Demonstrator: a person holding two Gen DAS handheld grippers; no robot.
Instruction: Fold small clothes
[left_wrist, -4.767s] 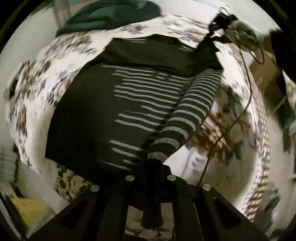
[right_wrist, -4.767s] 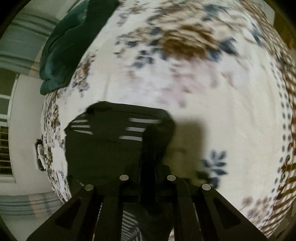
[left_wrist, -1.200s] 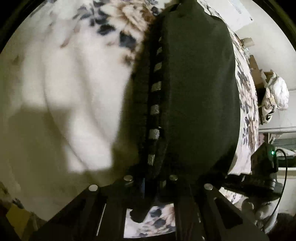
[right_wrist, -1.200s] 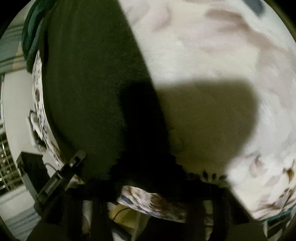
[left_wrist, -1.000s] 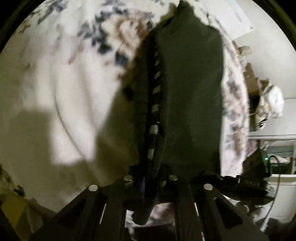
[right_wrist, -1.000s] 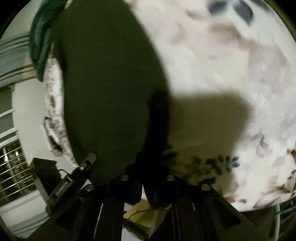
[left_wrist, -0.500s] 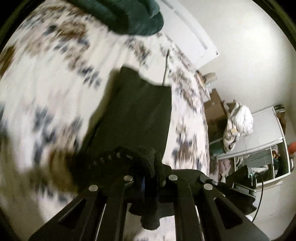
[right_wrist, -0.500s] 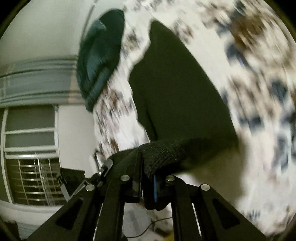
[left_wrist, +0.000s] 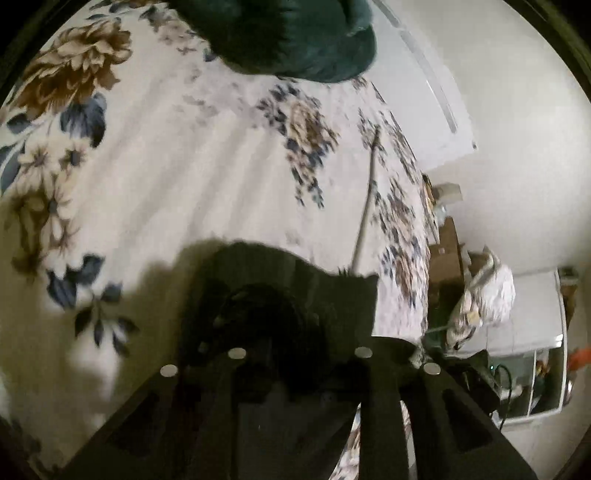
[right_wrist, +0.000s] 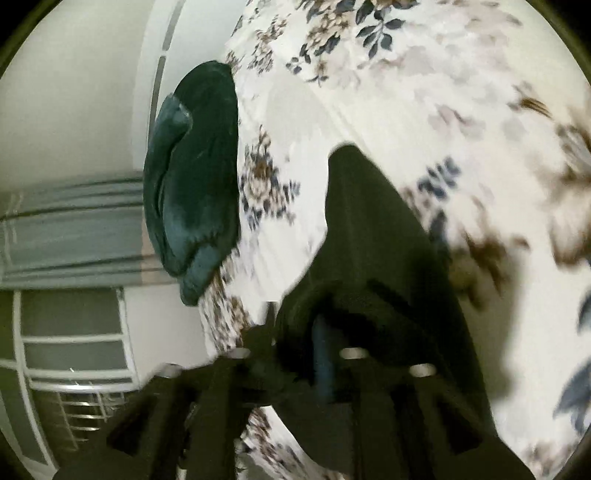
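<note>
One black garment (left_wrist: 295, 291) lies folded on the floral bed cover (left_wrist: 192, 177), at 6 o'clock in both wrist views. One dark green garment (right_wrist: 195, 177) sits apart at 12 o'clock. Two tools: left tool (left_wrist: 299, 369) and right tool (right_wrist: 295, 365), jaws opening, black cloth bunched between each.

floral bedsheet (left_wrist: 177, 177), teal blanket (right_wrist: 195, 177), window grille (right_wrist: 74, 398)
</note>
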